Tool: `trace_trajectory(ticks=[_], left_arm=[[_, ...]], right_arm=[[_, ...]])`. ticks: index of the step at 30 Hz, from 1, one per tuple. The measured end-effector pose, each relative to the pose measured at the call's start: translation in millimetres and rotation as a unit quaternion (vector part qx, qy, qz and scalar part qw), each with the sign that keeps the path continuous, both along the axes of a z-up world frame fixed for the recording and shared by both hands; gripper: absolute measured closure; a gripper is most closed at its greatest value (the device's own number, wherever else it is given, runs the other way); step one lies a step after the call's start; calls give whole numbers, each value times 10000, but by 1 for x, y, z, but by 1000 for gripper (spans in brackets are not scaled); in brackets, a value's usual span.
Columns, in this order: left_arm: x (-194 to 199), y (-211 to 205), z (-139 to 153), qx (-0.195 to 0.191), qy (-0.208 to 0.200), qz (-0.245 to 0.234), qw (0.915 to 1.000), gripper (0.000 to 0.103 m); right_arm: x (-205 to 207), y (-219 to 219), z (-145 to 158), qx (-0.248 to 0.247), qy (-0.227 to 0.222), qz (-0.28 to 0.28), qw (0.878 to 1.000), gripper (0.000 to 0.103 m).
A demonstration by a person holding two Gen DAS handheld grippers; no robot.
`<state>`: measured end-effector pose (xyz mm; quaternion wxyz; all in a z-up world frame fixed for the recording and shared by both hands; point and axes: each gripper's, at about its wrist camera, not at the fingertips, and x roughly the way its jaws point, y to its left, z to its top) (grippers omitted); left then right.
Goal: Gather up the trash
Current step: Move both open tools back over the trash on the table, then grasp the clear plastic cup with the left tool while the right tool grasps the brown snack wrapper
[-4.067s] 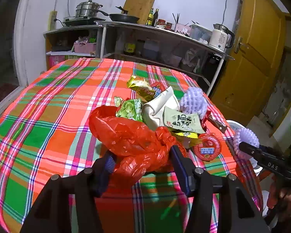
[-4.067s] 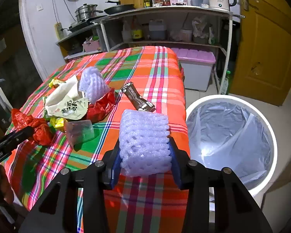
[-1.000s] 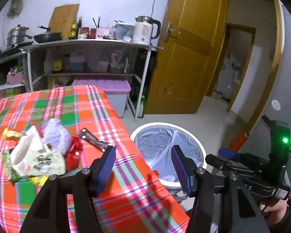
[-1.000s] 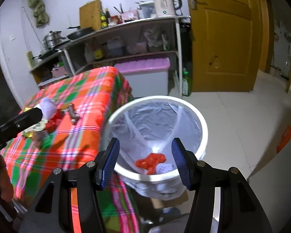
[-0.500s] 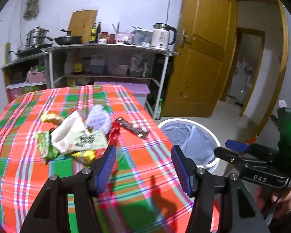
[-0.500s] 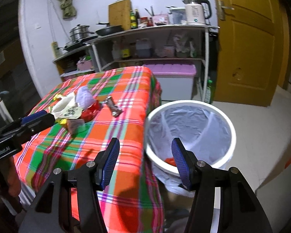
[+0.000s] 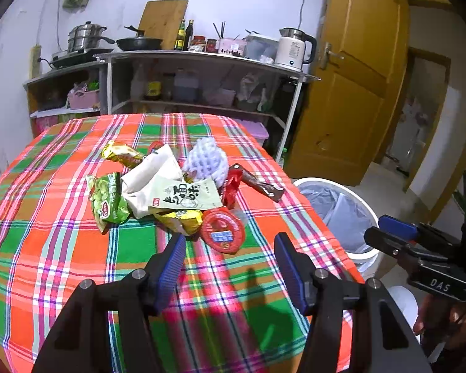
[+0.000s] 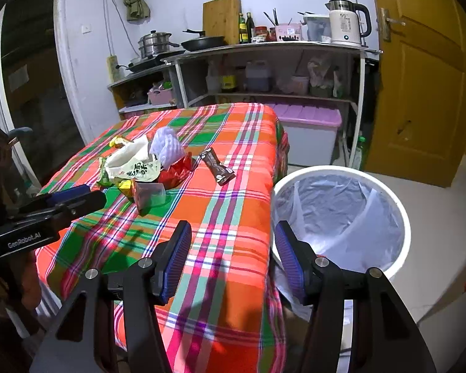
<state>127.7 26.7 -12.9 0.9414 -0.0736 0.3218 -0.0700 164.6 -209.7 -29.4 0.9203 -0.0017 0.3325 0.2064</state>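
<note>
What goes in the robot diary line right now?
left gripper: open, empty | right gripper: open, empty | wrapper pile: on table | bin: beside table

Matte black two-finger left gripper (image 7: 230, 259) with ribbed blue pads (image 7: 171, 262), silver screws. Right gripper (image 8: 233, 256) matches. White "DAS" lettering at four o'clock.

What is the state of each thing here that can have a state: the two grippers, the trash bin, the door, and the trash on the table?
Left gripper: jaws open, empty.
Right gripper: jaws open, empty.
Trash bin: upright, uncovered, lined with a bag.
Door: swung open.
Trash pile: loose on the table, not yet collected.
Brown wrapper: lying flat, apart from the pile.
Purple bin: lid on.
</note>
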Motion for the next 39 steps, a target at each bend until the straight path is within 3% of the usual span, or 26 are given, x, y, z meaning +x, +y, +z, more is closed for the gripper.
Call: trace_trajectory(ticks=[16, 28, 31, 39], left_arm=[[42, -5, -23, -161, 326, -143, 9992, 44], [72, -13, -39, -146, 721, 12, 9973, 44], [76, -11, -44, -163, 863, 96, 9961, 60], [75, -7, -44, -285, 798, 98, 9964, 69]], right_arm=[[26, 18, -6, -261, 154, 120, 9995, 46], [44, 23, -9, -344, 137, 196, 9991, 46], [52, 26, -11, -372, 148, 246, 9989, 46], [77, 40, -15, -475, 237, 417, 9977, 46]])
